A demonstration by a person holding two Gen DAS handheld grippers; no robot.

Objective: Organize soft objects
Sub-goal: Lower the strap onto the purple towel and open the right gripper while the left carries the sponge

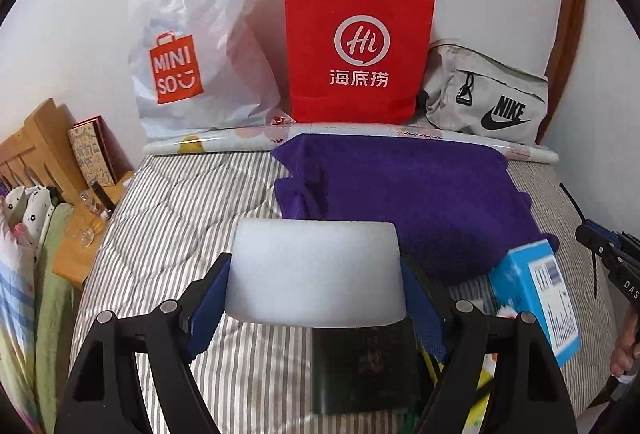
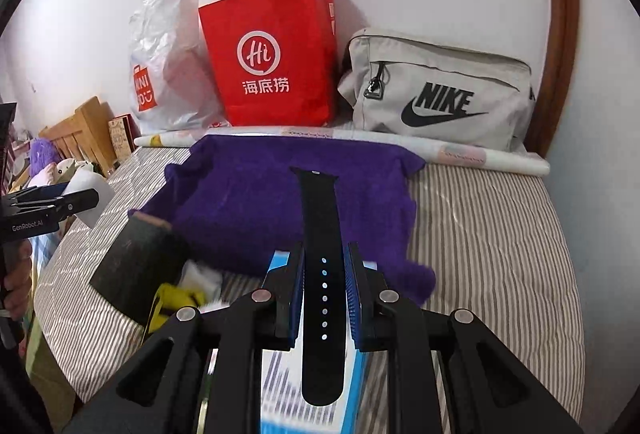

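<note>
- The left gripper (image 1: 316, 298) clamps a white foam block (image 1: 316, 270) between its blue ribbed pads; the block is matte, smooth and rounded at its upper corners, held above the bed.
- The right gripper (image 2: 325, 294) is pinched narrow on a black strap (image 2: 322, 274), a flat rubbery watch band with a row of small holes, its rounded tip reaching out over the towel.
- A purple towel (image 1: 404, 189), fluffy and rumpled, lies spread on the bed (image 2: 488, 234) near the wall.
- Under the grippers sit a blue and white box (image 1: 536, 298) with printed text, and a dark booklet (image 2: 136, 266) with worn corners, both on the bed.
- The bed cover is quilted with thin grey and white stripes.
- A long roll (image 1: 400, 133) of patterned paper lies along the bed's far edge.
- Behind it, 3 bags lean on the white wall: a crinkly white plastic bag (image 1: 200, 45), a stiff red paper bag (image 1: 360, 45) with cord handles, and a grey fabric pouch (image 2: 440, 93).
- At the left stands a wooden headboard (image 1: 36, 149).
</note>
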